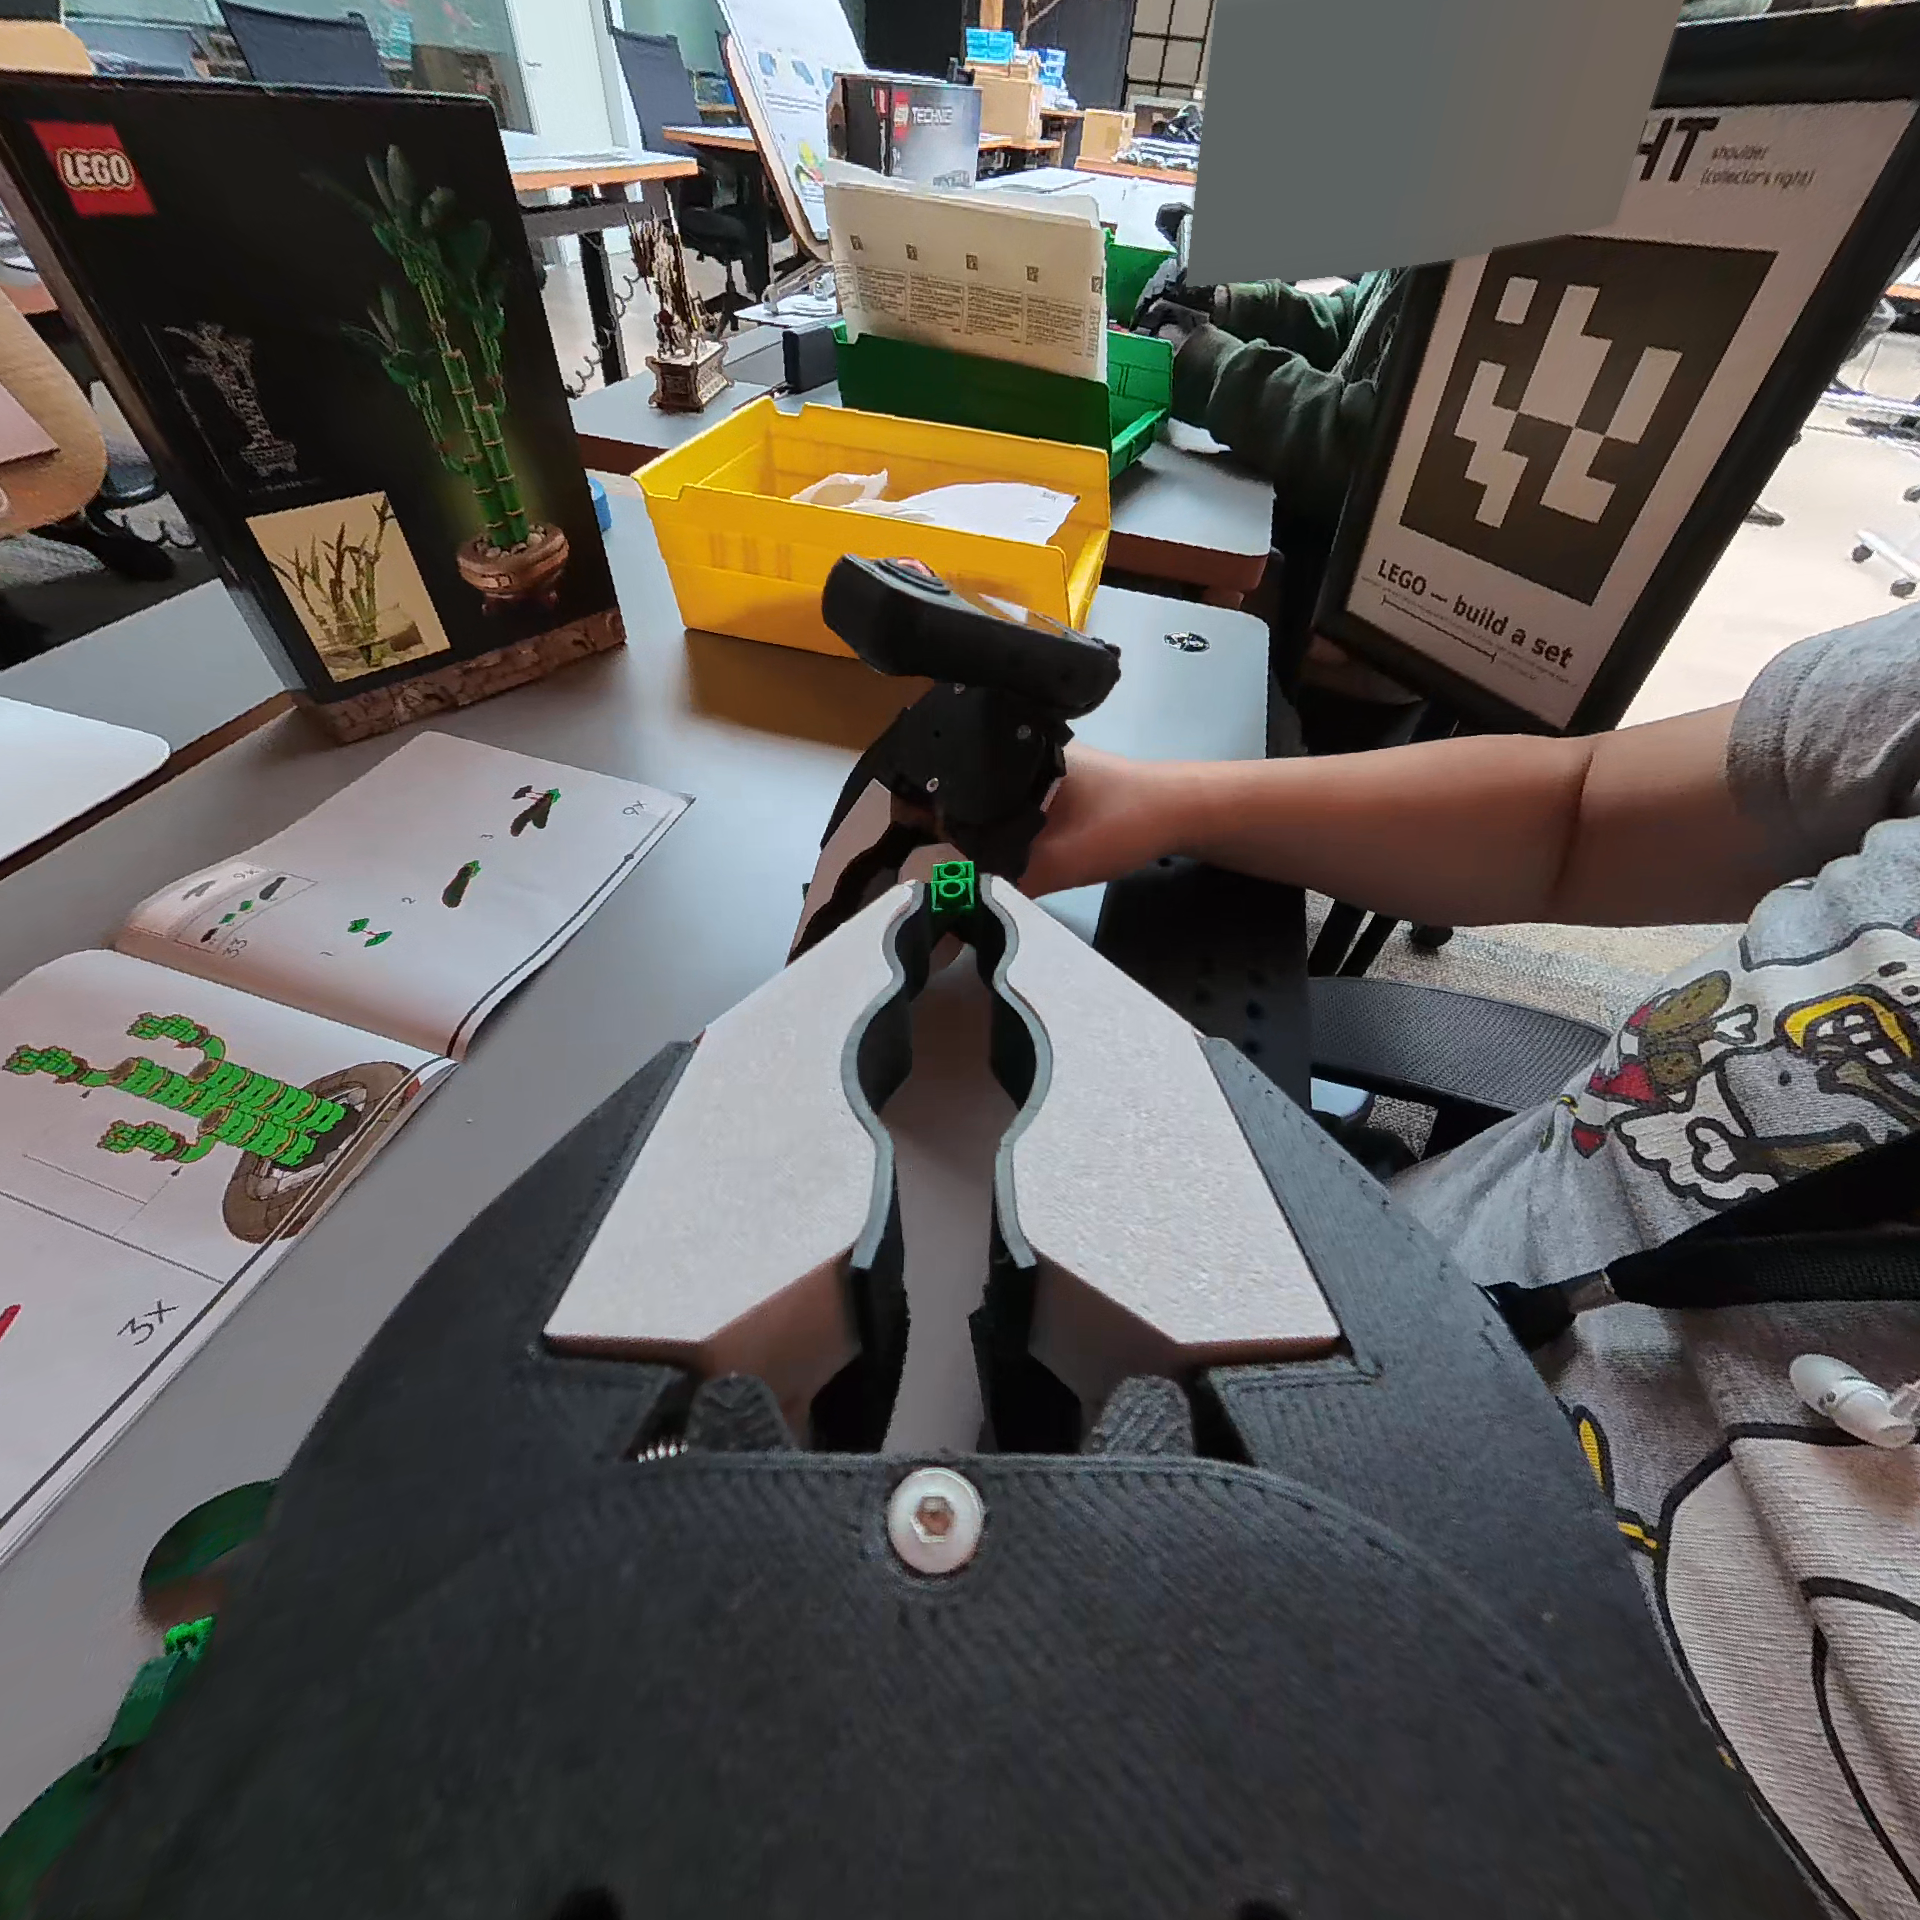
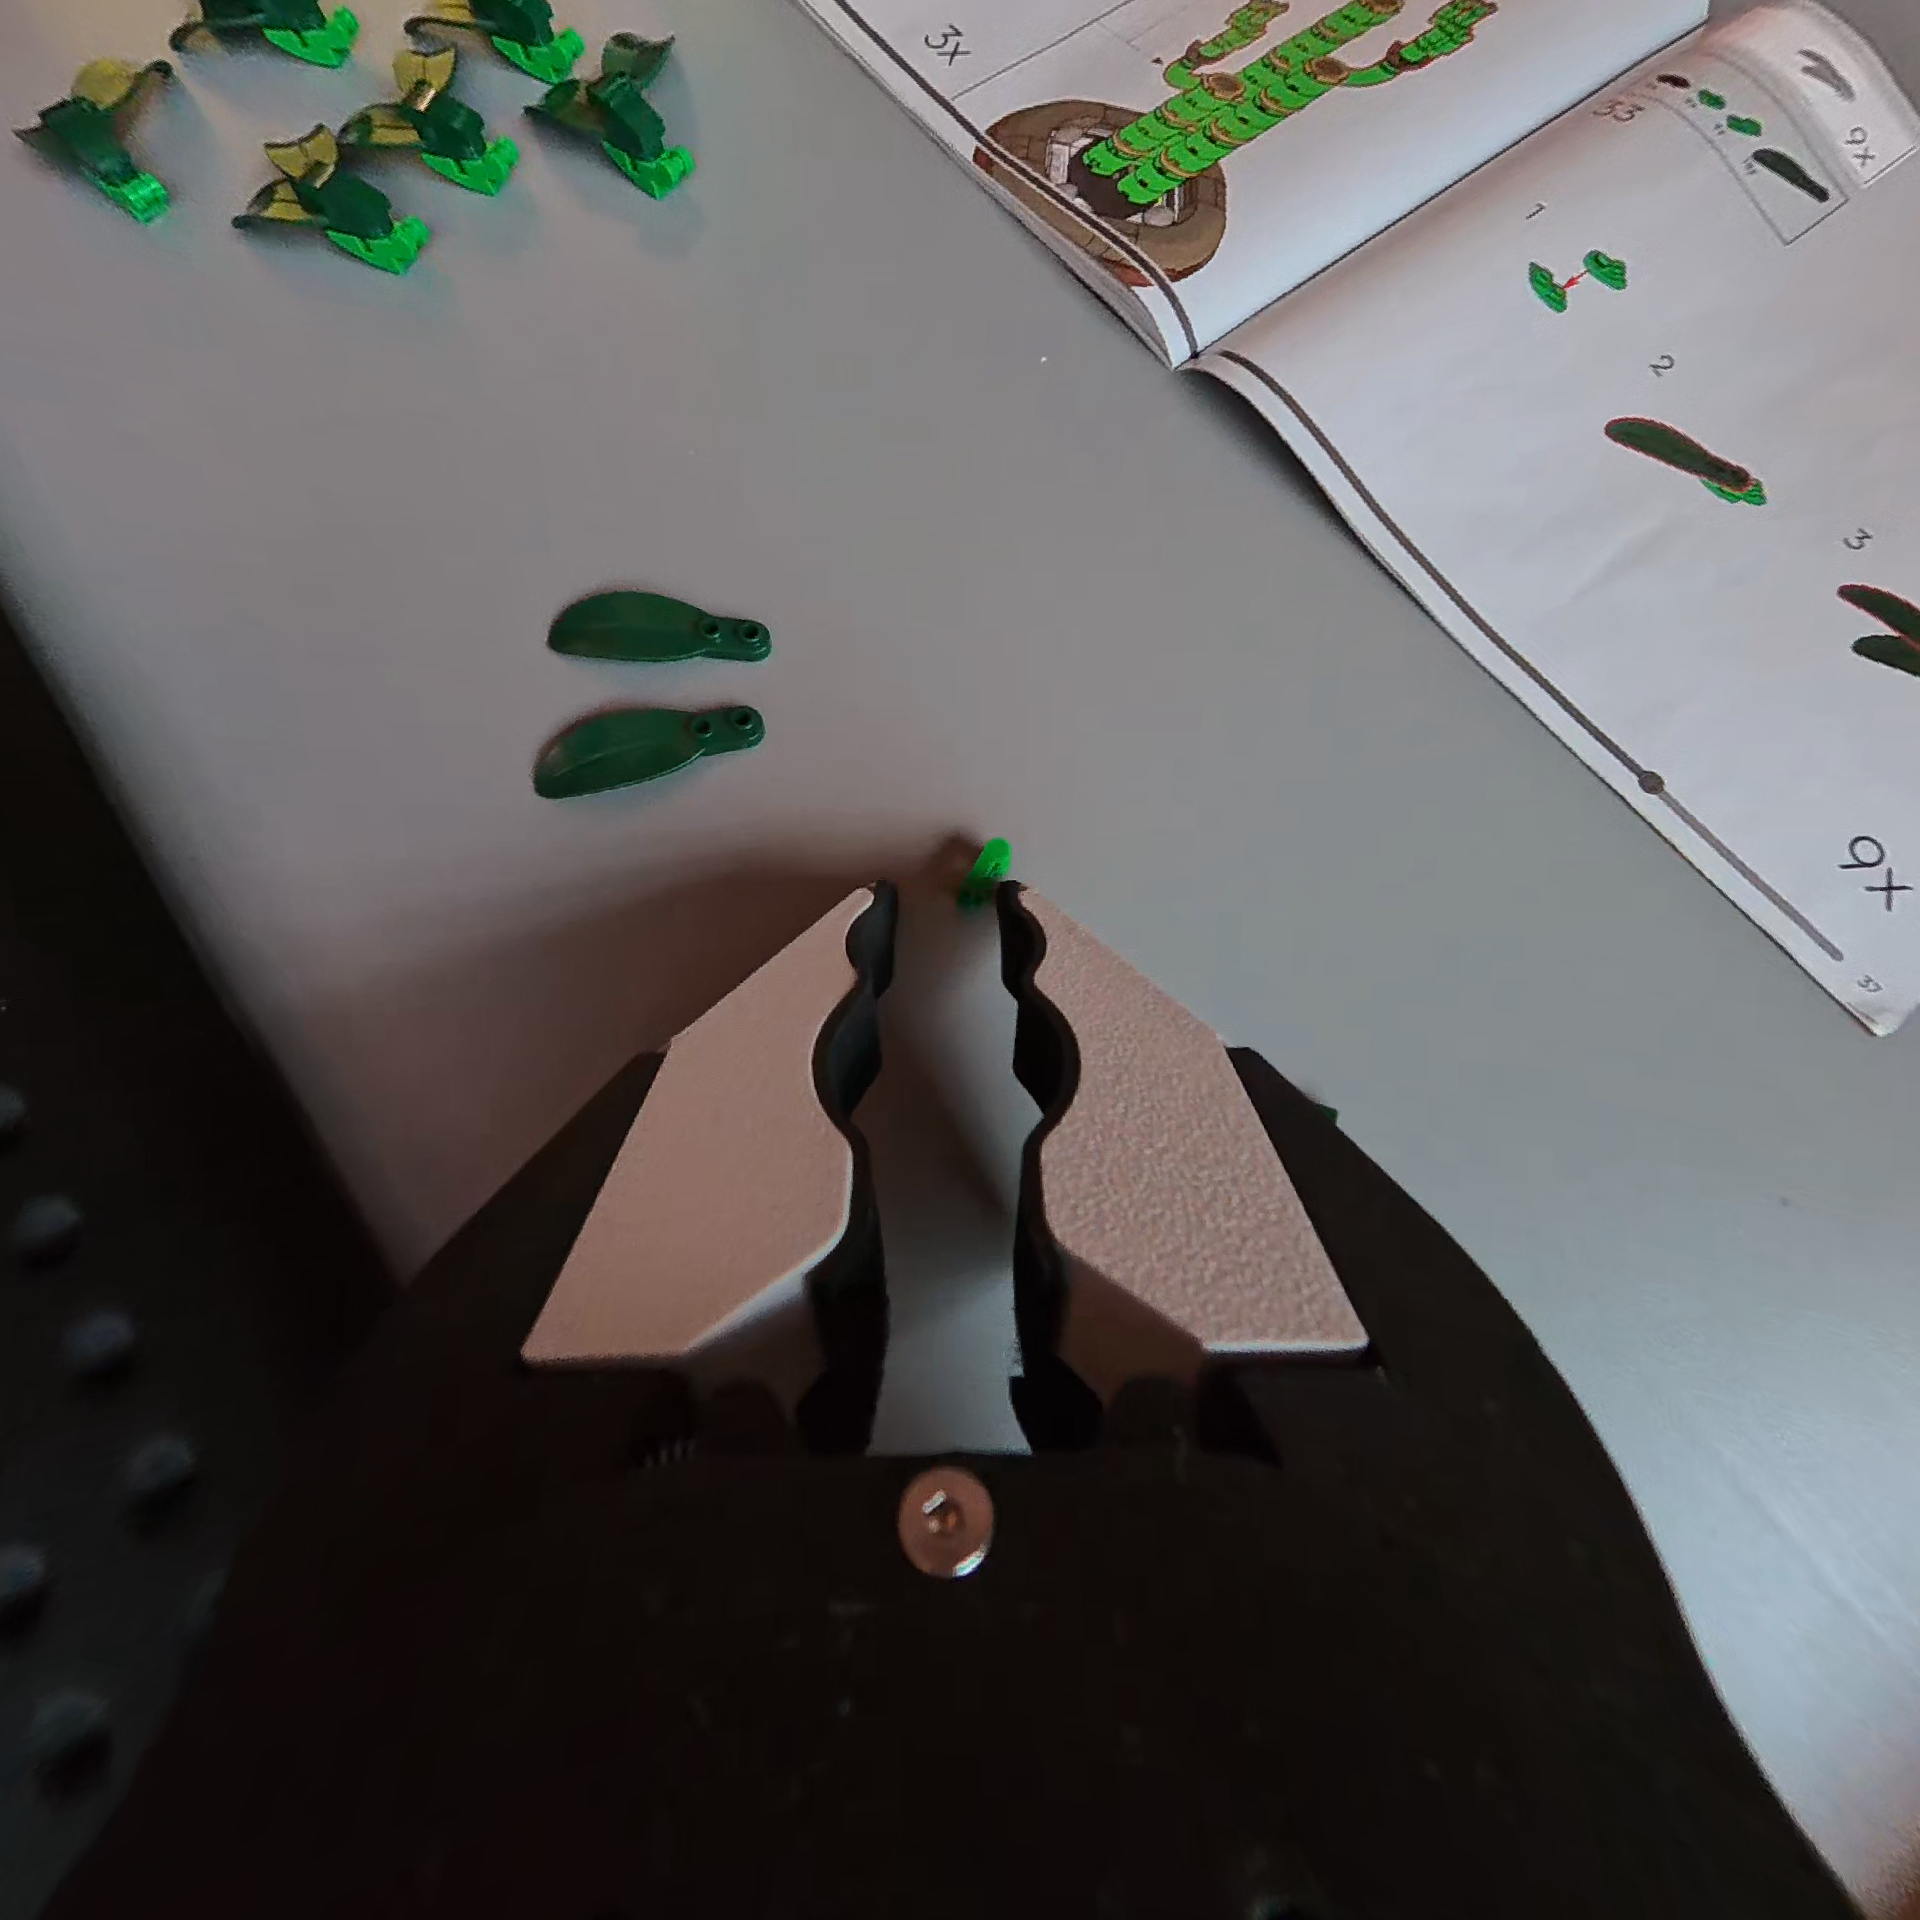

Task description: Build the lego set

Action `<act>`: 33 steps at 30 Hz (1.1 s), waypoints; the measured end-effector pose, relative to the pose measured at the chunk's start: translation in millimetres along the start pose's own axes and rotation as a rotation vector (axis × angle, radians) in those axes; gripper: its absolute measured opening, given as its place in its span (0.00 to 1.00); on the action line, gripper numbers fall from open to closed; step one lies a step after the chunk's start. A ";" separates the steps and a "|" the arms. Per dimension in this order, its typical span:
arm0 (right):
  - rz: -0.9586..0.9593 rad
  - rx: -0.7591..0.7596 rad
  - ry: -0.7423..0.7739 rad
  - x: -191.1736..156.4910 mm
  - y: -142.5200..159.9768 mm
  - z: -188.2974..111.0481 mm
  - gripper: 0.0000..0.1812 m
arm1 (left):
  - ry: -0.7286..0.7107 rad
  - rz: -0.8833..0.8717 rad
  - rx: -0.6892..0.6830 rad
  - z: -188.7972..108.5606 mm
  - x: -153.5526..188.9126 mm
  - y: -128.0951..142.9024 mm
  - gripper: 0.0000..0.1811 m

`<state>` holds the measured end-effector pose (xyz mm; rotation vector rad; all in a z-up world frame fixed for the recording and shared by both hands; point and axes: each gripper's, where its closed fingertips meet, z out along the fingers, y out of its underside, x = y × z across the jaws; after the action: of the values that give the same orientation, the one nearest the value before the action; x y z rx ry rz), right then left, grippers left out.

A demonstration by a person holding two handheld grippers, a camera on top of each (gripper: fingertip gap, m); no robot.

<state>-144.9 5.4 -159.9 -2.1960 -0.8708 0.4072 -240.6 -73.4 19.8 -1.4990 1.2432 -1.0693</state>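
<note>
My left gripper [image 1: 952,906] is shut on a small bright green two-stud brick [image 1: 952,885] and holds it above the grey table [image 1: 665,935]. Beyond it, a hand holds the right gripper's black body [image 1: 971,727], pointing down at the table. In the right wrist view, my right gripper [image 2: 943,891] is open, low over the table. A small bright green piece [image 2: 985,871] lies just beyond its right fingertip [image 2: 1010,896]. Two dark green leaf pieces [image 2: 657,629] [image 2: 646,750] lie to the left ahead. Several built leaf clusters [image 2: 364,156] lie at the far left.
The open instruction booklet [image 1: 312,987] [image 2: 1558,416] lies beside the work spot. The set's box [image 1: 312,395] stands at the back left, with a yellow bin [image 1: 873,530] and a green bin [image 1: 987,395] behind. A framed marker sign [image 1: 1558,416] stands to the right. A person's arm [image 1: 1403,821] reaches in. There is about 20 cm between the tips of the two grippers.
</note>
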 end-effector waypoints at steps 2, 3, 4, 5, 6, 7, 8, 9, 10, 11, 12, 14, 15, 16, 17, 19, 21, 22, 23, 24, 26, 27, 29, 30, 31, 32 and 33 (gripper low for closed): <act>-0.018 -0.004 0.022 4.3 0.0 0.7 0.06 | 0.003 -0.009 0.005 -0.5 0.2 1.6 0.03; -0.034 -0.008 0.029 5.3 -0.2 1.3 0.04 | 0.005 -0.014 0.008 -0.7 0.1 2.5 0.03; -0.049 -0.012 0.035 5.7 -0.6 1.6 0.03 | 0.006 -0.019 0.009 -1.0 -0.2 3.4 0.03; -0.067 -0.016 0.043 6.1 -1.1 2.0 0.03 | 0.007 -0.024 0.011 -1.2 -0.4 4.3 0.03; -0.094 -0.021 0.048 5.5 -1.3 2.0 0.03 | 0.008 -0.028 0.014 -1.6 -0.5 4.8 0.03; -0.136 -0.026 0.057 5.1 -1.2 1.8 0.03 | 0.008 -0.031 0.016 -2.1 -0.5 5.3 0.03; -0.184 -0.031 0.079 6.3 -1.1 1.0 0.03 | 0.006 -0.032 0.017 -3.0 -0.5 5.7 0.03; -0.238 -0.038 0.096 6.8 -0.6 0.2 0.03 | 0.004 -0.032 0.017 -4.2 -0.7 6.0 0.03; -0.296 -0.047 0.114 7.3 -0.1 -0.8 0.03 | 0.001 -0.032 0.017 -5.5 -0.9 6.2 0.03; -0.357 -0.059 0.142 9.5 0.6 -2.0 0.03 | -0.003 -0.031 0.018 -7.0 -1.3 6.4 0.03; -0.433 -0.076 0.159 9.9 1.5 -3.2 0.03 | -0.007 -0.032 0.017 -8.8 -1.9 6.4 0.03; -0.627 -0.133 0.226 15.0 4.0 -6.8 0.03 | -0.017 -0.035 0.018 -12.5 -3.8 6.4 0.03; -0.730 -0.177 0.265 18.8 6.1 -8.7 0.03 | -0.021 -0.037 0.019 -14.3 -4.6 6.2 0.03; -0.848 -0.202 0.270 16.9 7.2 -9.7 0.02 | -0.026 -0.038 0.019 -16.2 -5.5 6.1 0.03; -0.961 -0.223 0.271 14.6 8.5 -10.7 0.02 | -0.031 -0.038 0.019 -18.1 -6.2 6.2 0.03; -1.123 -0.275 0.303 16.4 10.4 -12.3 0.03 | -0.043 -0.035 0.020 -21.6 -7.6 6.1 0.03; -1.198 -0.300 0.327 17.9 10.4 -12.1 0.03 | -0.050 -0.034 0.021 -24.6 -8.0 6.4 0.03; -1.216 -0.311 0.331 18.0 10.6 -12.3 0.02 | -0.053 -0.035 0.022 -25.8 -8.0 6.4 0.03; -1.230 -0.324 0.334 18.0 11.0 -12.9 0.02 | -0.055 -0.037 0.024 -26.9 -8.0 6.7 0.03; -1.241 -0.339 0.337 17.8 11.7 -13.5 0.03 | -0.057 -0.038 0.023 -27.9 -8.1 7.2 0.03; -1.254 -0.361 0.344 17.0 13.0 -14.9 0.03 | -0.061 -0.042 0.021 -29.2 -8.3 8.5 0.03; -1.254 -0.365 0.347 16.3 13.5 -15.4 0.03 | -0.063 -0.042 0.020 -29.8 -8.4 9.1 0.03; -1.236 -0.368 0.351 15.3 15.0 -16.9 0.03 | -0.070 -0.043 0.019 -31.4 -10.0 9.8 0.03; -1.223 -0.369 0.347 14.4 16.1 -18.1 0.03 | -0.073 -0.045 0.020 -32.5 -10.9 9.7 0.03; -1.210 -0.366 0.340 13.0 17.1 -19.2 0.03 | -0.074 -0.049 0.023 -33.5 -11.7 9.2 0.03; -1.197 -0.362 0.331 11.7 18.1 -20.3 0.03 | -0.075 -0.053 0.026 -34.6 -12.5 8.6 0.03; -1.185 -0.363 0.324 10.9 19.2 -21.7 0.04 | -0.078 -0.057 0.028 -35.4 -13.7 8.2 0.03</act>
<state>-117.0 -8.0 -159.3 -1.5577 -1.9110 -0.6958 -278.4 -64.4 19.0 -1.5481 1.1336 -1.0508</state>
